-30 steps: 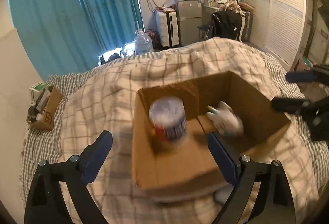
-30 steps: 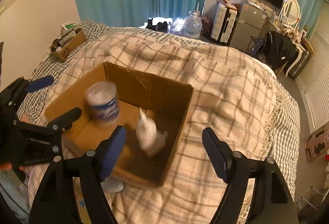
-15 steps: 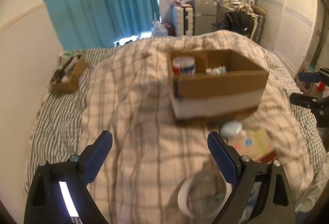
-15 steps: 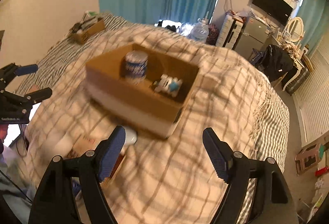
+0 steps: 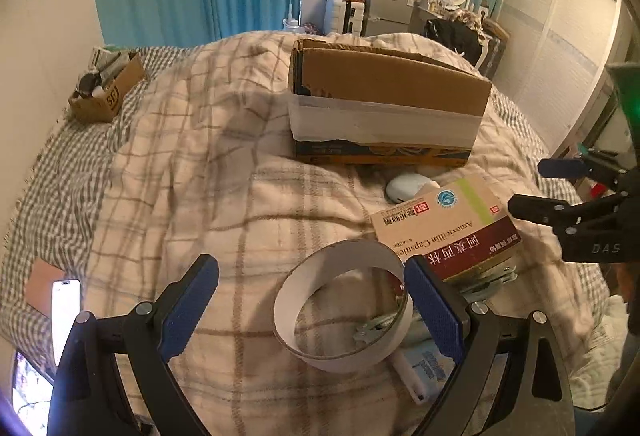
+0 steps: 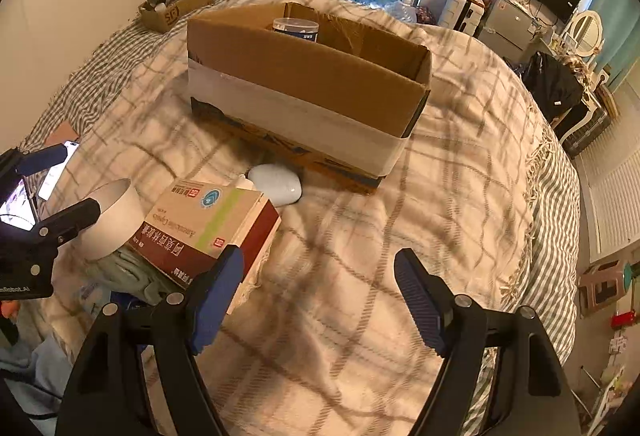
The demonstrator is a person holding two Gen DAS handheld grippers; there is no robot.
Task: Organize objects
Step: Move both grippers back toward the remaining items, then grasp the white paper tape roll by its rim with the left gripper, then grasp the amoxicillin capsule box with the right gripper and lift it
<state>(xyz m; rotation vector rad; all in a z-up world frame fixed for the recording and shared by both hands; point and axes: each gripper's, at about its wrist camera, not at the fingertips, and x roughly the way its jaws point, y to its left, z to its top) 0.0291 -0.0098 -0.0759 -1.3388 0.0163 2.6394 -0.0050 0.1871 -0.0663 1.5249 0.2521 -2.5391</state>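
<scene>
A cardboard box (image 5: 384,104) (image 6: 308,84) stands on the plaid blanket; a round tub (image 6: 296,29) shows inside it. In front of it lie a white oval object (image 5: 406,187) (image 6: 276,183), a medicine carton (image 5: 448,228) (image 6: 208,228) and a white tape ring (image 5: 344,306) (image 6: 112,220). My left gripper (image 5: 312,300) is open and empty, low over the tape ring. My right gripper (image 6: 320,300) is open and empty, just right of the carton.
A small carton of odds and ends (image 5: 106,88) (image 6: 176,2) sits at the bed's far left. A lit phone (image 5: 64,316) lies at the left edge. Packets and a light cloth (image 5: 420,356) lie under the carton and ring. Furniture stands beyond the bed.
Both grippers have pulled back from above the box and dropped toward the near pile. The tub and white bottles stay in the box.
</scene>
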